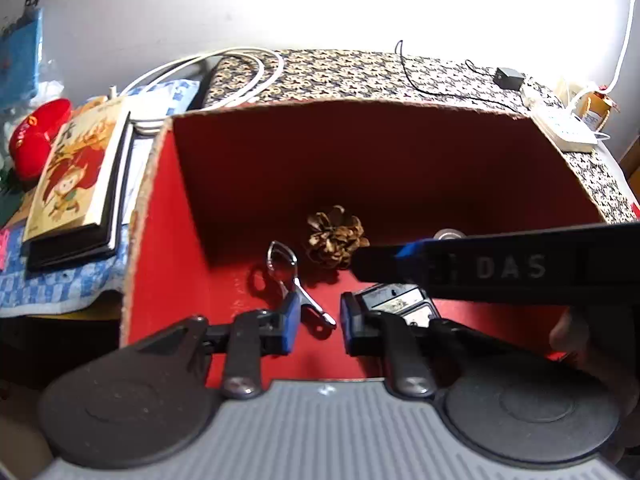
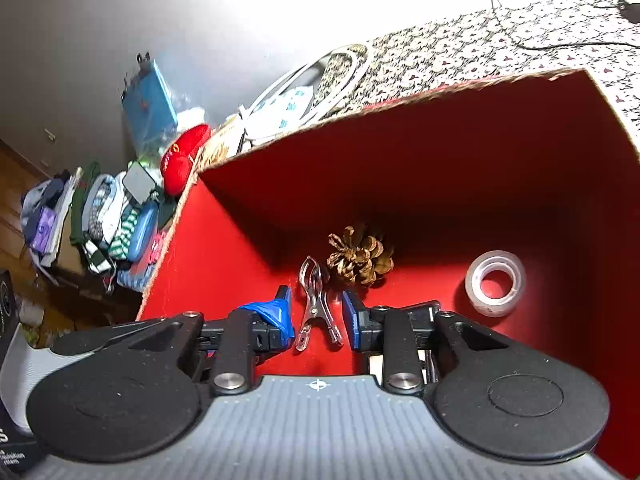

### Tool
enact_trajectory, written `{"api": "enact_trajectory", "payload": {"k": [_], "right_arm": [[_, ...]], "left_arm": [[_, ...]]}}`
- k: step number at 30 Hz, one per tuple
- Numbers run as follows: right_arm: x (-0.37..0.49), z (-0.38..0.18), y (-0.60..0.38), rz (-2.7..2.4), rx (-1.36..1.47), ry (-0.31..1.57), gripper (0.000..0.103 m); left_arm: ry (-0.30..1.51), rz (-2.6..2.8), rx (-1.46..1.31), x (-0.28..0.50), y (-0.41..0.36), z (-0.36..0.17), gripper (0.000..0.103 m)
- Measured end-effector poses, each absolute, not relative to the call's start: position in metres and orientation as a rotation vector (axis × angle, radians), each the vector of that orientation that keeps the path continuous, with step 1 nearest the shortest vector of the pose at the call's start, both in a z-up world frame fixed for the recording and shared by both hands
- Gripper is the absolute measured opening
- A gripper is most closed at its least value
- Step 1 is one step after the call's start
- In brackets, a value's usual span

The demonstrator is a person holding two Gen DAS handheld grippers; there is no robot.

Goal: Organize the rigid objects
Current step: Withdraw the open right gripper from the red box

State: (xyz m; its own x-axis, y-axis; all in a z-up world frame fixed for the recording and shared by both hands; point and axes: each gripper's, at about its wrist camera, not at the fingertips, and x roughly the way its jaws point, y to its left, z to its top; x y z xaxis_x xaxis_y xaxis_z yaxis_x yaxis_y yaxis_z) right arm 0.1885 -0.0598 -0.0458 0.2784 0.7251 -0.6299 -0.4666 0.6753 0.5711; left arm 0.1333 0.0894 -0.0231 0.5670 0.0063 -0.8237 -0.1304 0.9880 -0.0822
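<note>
Step in hand: both tools are down inside the red box (image 1: 168, 240). I read this as settling the metal clip (image 1: 297, 283) among the sorted pieces.
Doing it well, left side: lift the left gripper (image 1: 319, 320) straight up. The clip's handles lie right at its tips, and a sideways drag would likely snag them.
Doing it well, middle: the pinecone (image 1: 336, 240) sits just beyond the fingertips, close behind the clip. It looks light and easily rolled, so nothing should sweep forward.
Doing it well, right side: the right gripper (image 2: 318, 320) crosses in front of the left one's view. My call is one tool out at a time, so they don't knock together.
Left fingers: blue pads a narrow gap apart and gripping nothing. The clip's handle end shows in that gap, lying on the box floor and not pinched.
Off the left gripper's right finger: a small black and white item (image 1: 396, 300) lies just beside it. Whether they touch, I cannot tell.
Right fingers: also only slightly parted and empty. In the right wrist view the clip lies flat on the red floor in line with the gap, its loop end pointing away towards the pinecone.
Far right of the right fingers: the tape roll (image 2: 496, 262) stands well apart from them on the box floor.
</note>
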Motion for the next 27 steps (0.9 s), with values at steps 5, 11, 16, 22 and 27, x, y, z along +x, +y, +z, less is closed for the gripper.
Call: {"api": "enact_trajectory", "payload": {"k": [5, 11, 16, 22, 27], "right_arm": [[0.18, -0.04, -0.071, 0.795, 0.326, 0.969, 0.01], [0.164, -0.032, -0.076, 0.774, 0.328, 0.926, 0.01], [0.151, -0.025, -0.081, 0.764, 0.326, 0.887, 0.011], [0.137, -0.018, -0.087, 0.735, 0.326, 0.852, 0.011], [0.125, -0.011, -0.093, 0.704, 0.32, 0.835, 0.012]], "left_arm": [[0.956, 0.118, -0.121, 0.127, 0.088, -0.017, 0.029], [0.93, 0.151, -0.08, 0.117, 0.082, -0.007, 0.045], [0.913, 0.166, -0.053, 0.108, 0.078, 0.0, 0.049], [0.897, 0.186, -0.032, 0.098, 0.072, 0.007, 0.053], [0.885, 0.196, -0.033, 0.089, 0.07, 0.013, 0.054]]}}
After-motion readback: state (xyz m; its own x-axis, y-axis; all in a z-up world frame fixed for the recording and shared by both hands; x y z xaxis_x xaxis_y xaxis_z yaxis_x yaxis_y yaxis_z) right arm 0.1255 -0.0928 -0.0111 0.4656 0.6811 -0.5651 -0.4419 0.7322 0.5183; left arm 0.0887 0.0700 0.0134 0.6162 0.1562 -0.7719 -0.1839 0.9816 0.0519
